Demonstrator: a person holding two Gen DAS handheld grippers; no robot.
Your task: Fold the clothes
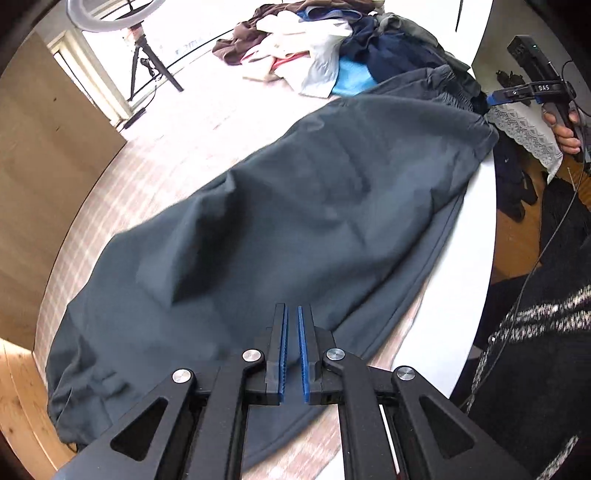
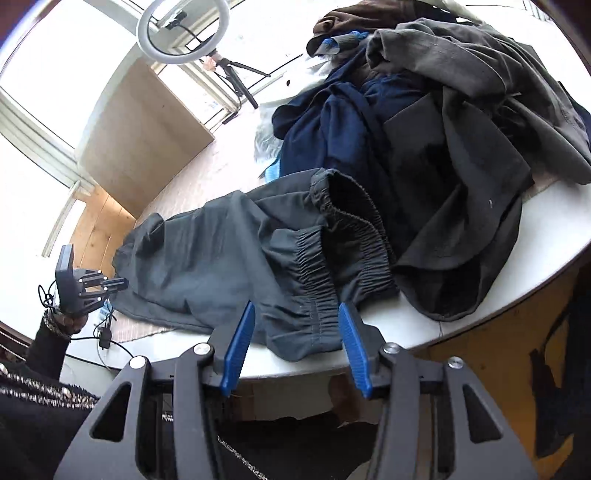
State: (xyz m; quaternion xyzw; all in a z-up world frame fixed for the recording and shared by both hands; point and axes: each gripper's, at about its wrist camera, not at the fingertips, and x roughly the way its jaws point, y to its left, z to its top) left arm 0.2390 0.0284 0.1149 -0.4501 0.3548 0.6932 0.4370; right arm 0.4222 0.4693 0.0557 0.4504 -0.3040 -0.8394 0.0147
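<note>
Dark grey trousers (image 1: 295, 206) lie stretched out flat on the round table (image 1: 461, 295), with the elastic waistband (image 2: 317, 266) at the table's near edge in the right wrist view. My left gripper (image 1: 291, 308) hovers over the leg end, its blue pads (image 1: 283, 350) almost together with nothing seen pinched; it also shows as the left gripper (image 2: 123, 283) in the right wrist view. My right gripper (image 2: 297, 306) is open, one finger on either side of the waistband, and appears as the right gripper (image 1: 495, 98) at the far end in the left wrist view.
A pile of unfolded clothes (image 1: 317, 48) sits on the table beyond the trousers, with navy and grey-brown garments (image 2: 443, 122) right next to the waistband. A ring light on a tripod (image 2: 181, 33) and a wooden panel (image 2: 140, 136) stand past the table. A person's hand (image 1: 565, 129) holds the right gripper.
</note>
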